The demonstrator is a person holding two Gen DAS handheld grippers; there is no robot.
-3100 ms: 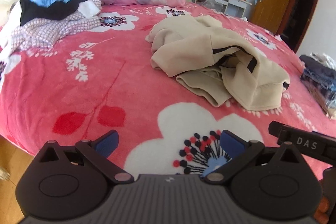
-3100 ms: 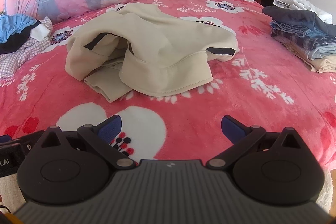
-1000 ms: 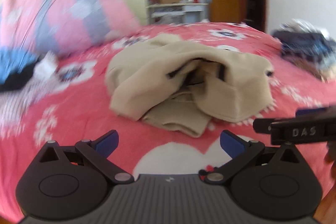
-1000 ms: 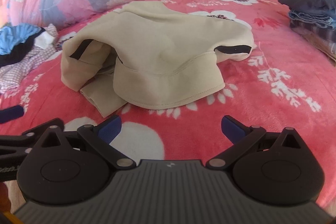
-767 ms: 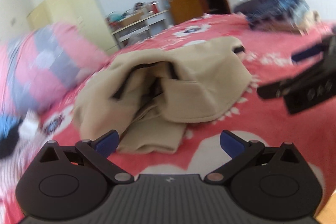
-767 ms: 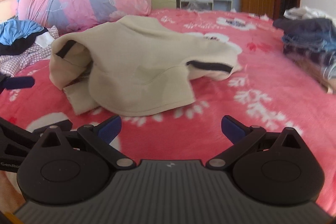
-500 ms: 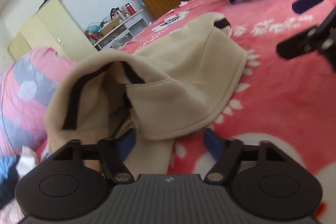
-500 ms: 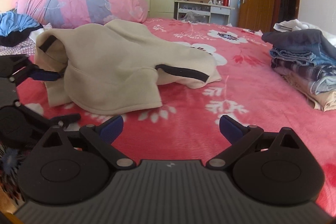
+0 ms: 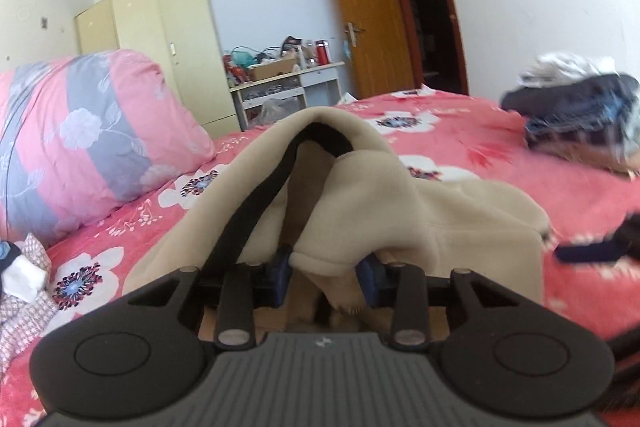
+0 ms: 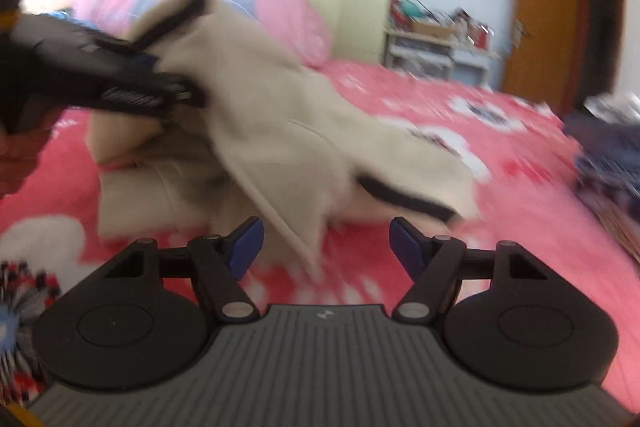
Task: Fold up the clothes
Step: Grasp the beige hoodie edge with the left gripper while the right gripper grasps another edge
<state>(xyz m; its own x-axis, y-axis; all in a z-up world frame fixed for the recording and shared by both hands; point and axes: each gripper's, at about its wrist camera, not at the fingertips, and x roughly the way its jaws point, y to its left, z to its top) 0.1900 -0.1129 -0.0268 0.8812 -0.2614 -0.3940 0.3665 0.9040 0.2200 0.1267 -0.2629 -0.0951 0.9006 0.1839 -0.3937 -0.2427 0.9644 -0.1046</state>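
Observation:
A beige fleece garment (image 9: 460, 211) with black trim lies bunched on the pink flowered bed (image 9: 520, 163). My left gripper (image 9: 325, 269) has its blue pads on either side of a fold of the hem; the jaws are closing and the fabric fills the gap. From the right wrist view, the left gripper (image 10: 172, 87) holds that part of the garment (image 10: 280, 115) raised off the bed. My right gripper (image 10: 325, 243) sits low in front of the garment. Its jaws are closing, the hanging hem edge lies between the pads, and they are not touching it.
A big pink and grey pillow (image 9: 100, 131) stands at the left. A stack of folded clothes (image 9: 580, 115) sits at the bed's right edge and a loose pile (image 9: 24, 267) at the far left. A cluttered desk (image 9: 280, 87) and wooden door (image 9: 360, 27) lie beyond. A hand (image 10: 16, 155) holds the left gripper.
The left gripper moved in onto the garment, narrowed its jaws around the hem and raised it. The right gripper came closer to the garment and its jaws narrowed.

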